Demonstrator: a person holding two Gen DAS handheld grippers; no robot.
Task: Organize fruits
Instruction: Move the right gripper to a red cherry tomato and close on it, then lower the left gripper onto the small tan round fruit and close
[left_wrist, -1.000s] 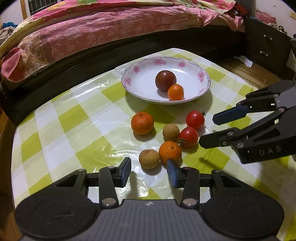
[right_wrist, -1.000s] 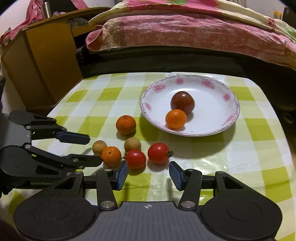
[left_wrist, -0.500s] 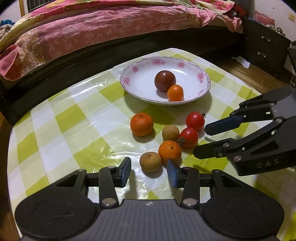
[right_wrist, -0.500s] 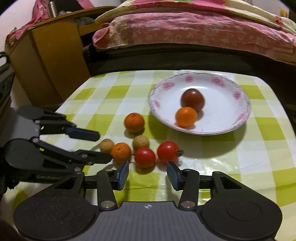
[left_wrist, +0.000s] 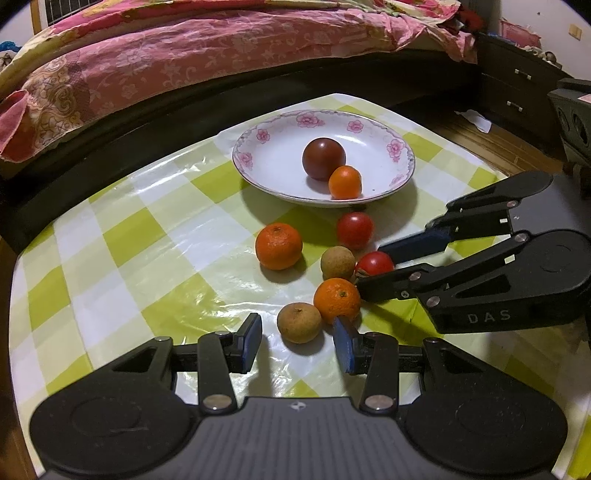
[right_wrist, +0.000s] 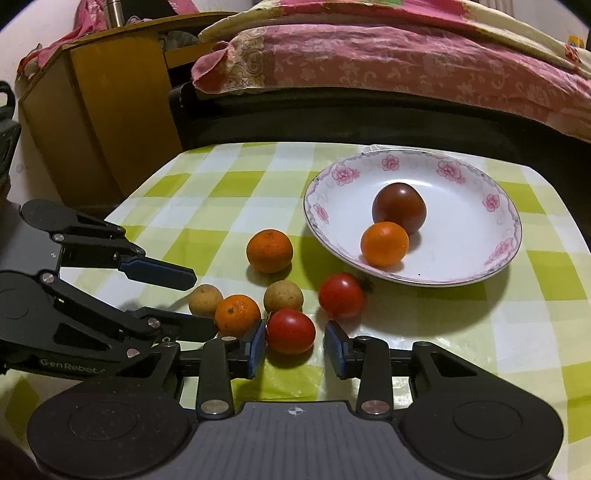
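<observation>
A white flowered plate (left_wrist: 400, 173) (right_wrist: 495, 254) holds a dark plum (left_wrist: 323, 158) (right_wrist: 399, 207) and a small orange (left_wrist: 345, 181) (right_wrist: 384, 243). On the checked cloth lie a large orange (left_wrist: 278, 245) (right_wrist: 269, 250), two brown longans (left_wrist: 299, 322) (left_wrist: 337, 262), a small orange (left_wrist: 337, 300) (right_wrist: 238, 314) and two red tomatoes (right_wrist: 342, 295) (right_wrist: 290, 331). My left gripper (left_wrist: 297, 345) is open, its fingers either side of the near longan. My right gripper (right_wrist: 295, 347) is open, its fingers either side of the near tomato (left_wrist: 374, 263).
A bed with a pink quilt (left_wrist: 221, 48) runs along the far side of the table. A wooden cabinet (right_wrist: 99, 122) stands at the left in the right wrist view. Dark drawers (left_wrist: 517, 88) stand at the far right.
Both grippers have moved forward toward the fruit. The right gripper's fingers now flank the near tomato, and the far tomato has shifted a little toward the plate.
</observation>
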